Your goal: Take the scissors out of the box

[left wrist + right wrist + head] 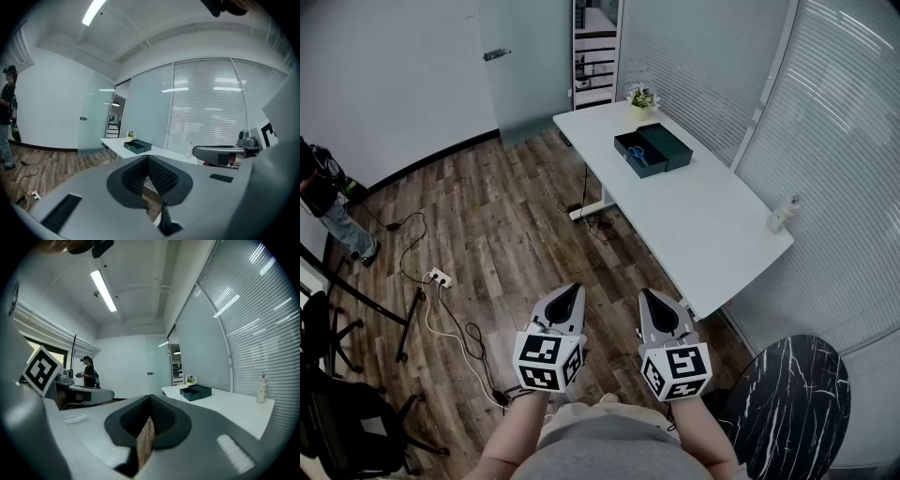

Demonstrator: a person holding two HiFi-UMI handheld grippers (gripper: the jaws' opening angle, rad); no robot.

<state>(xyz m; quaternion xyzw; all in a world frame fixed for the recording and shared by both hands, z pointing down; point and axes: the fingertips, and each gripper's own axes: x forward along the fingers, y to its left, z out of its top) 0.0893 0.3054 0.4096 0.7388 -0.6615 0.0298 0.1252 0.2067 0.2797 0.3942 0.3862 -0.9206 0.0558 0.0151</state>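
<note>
A dark open box lies on the far part of a white table, its lid beside it on the right. Blue-handled scissors lie inside the box. Both grippers are held low over the wooden floor, well short of the table and far from the box. My left gripper and my right gripper are side by side, both shut and empty. The box is small and distant in the left gripper view and in the right gripper view, beyond the closed jaws.
A white bottle stands near the table's right corner and a small plant at its far end. A black marbled round top is at lower right. Cables and a power strip lie on the floor. A person stands at far left.
</note>
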